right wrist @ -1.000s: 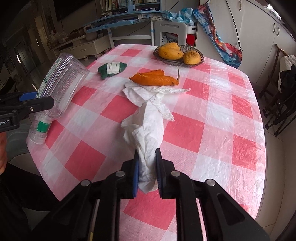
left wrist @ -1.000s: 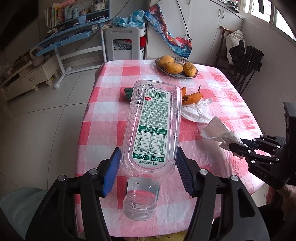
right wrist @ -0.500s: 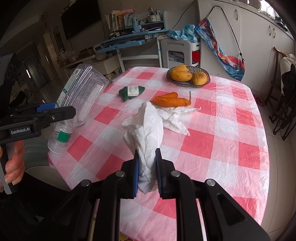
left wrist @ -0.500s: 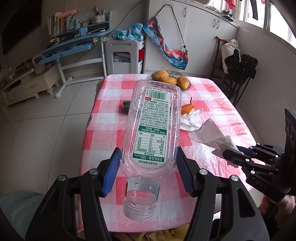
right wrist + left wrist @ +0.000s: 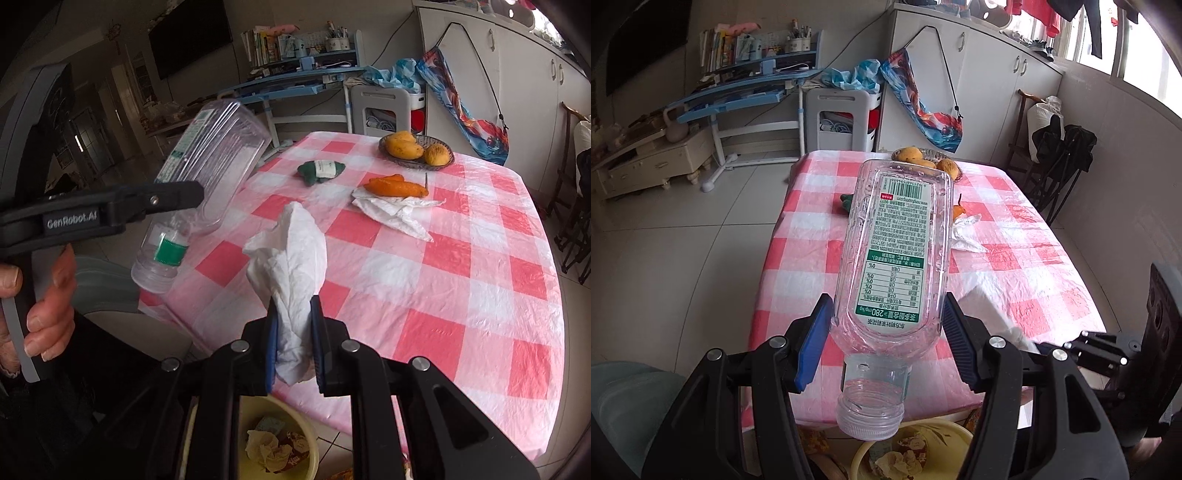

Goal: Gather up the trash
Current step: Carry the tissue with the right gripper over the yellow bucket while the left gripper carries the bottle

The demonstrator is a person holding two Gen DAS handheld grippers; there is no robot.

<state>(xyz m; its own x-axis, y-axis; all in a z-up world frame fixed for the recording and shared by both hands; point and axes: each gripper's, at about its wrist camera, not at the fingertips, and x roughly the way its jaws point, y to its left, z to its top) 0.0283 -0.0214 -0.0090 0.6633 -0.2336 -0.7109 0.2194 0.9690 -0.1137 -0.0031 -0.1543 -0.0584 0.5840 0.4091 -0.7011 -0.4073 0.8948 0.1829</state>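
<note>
Your left claw [image 5: 884, 345] is clamped on the empty clear bottle [image 5: 897, 254], mouth end toward you, cap off, held in the air at the near edge of the table [image 5: 461, 258]. Right claw [image 5: 293, 339] is pinched tight on a crumpled white tissue [image 5: 290, 258], also off the table. Yellow bin [image 5: 314, 456] sits on the floor just below both, w/ scraps already in it.

Step in hand looks like the drop. Get each claw over the bin opening before letting go; bottle's long, so tip the mouth down & aim centre or it may bounce off the rim. Tissue is light, so release low.

Left on the table: another tissue [image 5: 395, 212] under the orange peel [image 5: 397, 188], a green wrapper [image 5: 319, 171], fruit bowl [image 5: 415, 149].

Hard to see: most of the bin is hidden behind the claw frames, so its full rim & how full it is can't be judged
</note>
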